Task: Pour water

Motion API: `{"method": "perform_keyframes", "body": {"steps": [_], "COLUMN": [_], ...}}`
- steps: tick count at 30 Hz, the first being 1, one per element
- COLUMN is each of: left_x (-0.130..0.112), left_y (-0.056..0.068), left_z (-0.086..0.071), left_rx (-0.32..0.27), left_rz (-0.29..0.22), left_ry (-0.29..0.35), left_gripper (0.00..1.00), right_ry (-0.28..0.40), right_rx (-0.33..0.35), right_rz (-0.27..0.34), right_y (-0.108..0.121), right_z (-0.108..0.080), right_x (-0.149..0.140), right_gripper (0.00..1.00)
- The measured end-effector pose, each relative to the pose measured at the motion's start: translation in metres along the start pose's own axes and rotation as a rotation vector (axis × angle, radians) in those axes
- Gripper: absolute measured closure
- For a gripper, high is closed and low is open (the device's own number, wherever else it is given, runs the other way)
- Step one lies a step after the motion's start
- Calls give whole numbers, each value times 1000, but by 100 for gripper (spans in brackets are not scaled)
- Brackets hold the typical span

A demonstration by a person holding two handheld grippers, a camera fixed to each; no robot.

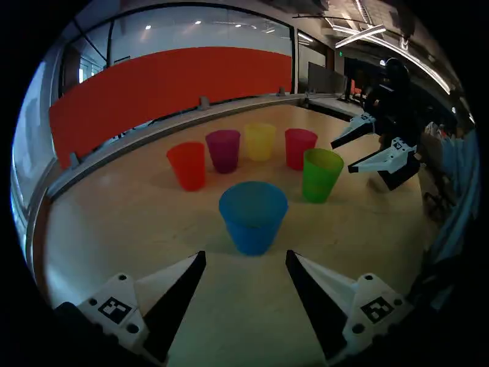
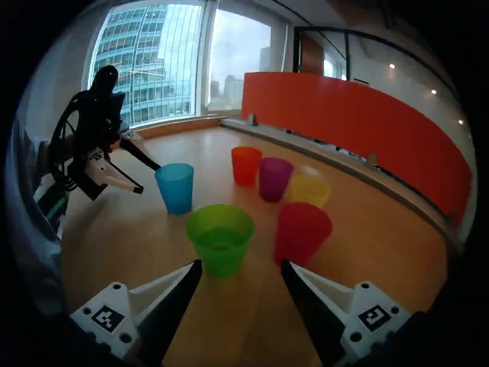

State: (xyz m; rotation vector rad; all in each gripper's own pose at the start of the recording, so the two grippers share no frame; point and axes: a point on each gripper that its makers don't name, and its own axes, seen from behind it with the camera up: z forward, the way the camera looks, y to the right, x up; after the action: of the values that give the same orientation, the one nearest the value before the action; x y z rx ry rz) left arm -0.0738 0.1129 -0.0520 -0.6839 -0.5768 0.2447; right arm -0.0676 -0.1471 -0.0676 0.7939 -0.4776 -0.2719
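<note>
**A:** Fingers of the left gripper (image 1: 244,253) stood wide apart and held nothing. The blue cup (image 1: 253,217) sat just ahead of their tips on the wooden table (image 1: 122,232).

**B:** And the right gripper (image 2: 241,263)?

**A:** Spread as well, and empty. It pointed at the green cup (image 2: 220,238), which stood close in front of it. Something like a liquid level showed inside, though I could not be sure.

**B:** Where were the other cups?

**A:** Behind those two, in a loose arc: the orange cup (image 1: 187,165), purple cup (image 1: 223,150), yellow cup (image 1: 260,140) and red cup (image 1: 299,147), all upright
</note>
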Motion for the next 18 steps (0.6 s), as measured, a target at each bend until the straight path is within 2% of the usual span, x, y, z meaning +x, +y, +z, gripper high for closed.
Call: {"method": "perform_keyframes", "body": {"steps": [6,9,18], "left_x": [-2,-1,7], "left_y": [-11,-19,-41], "left_z": [-5,-9,-29], "left_rx": [52,99,192], "left_rz": [-26,-39,-115], "left_ry": [17,35,118], "left_gripper": [2,3,3], "right_ry": [30,45,109], "right_rx": [-45,-75,-188], "right_rz": [40,66,118], "right_y": [8,14,34], "right_z": [-11,-17,-42], "right_x": [-2,-3,5], "right_gripper": [0,0,0]}}
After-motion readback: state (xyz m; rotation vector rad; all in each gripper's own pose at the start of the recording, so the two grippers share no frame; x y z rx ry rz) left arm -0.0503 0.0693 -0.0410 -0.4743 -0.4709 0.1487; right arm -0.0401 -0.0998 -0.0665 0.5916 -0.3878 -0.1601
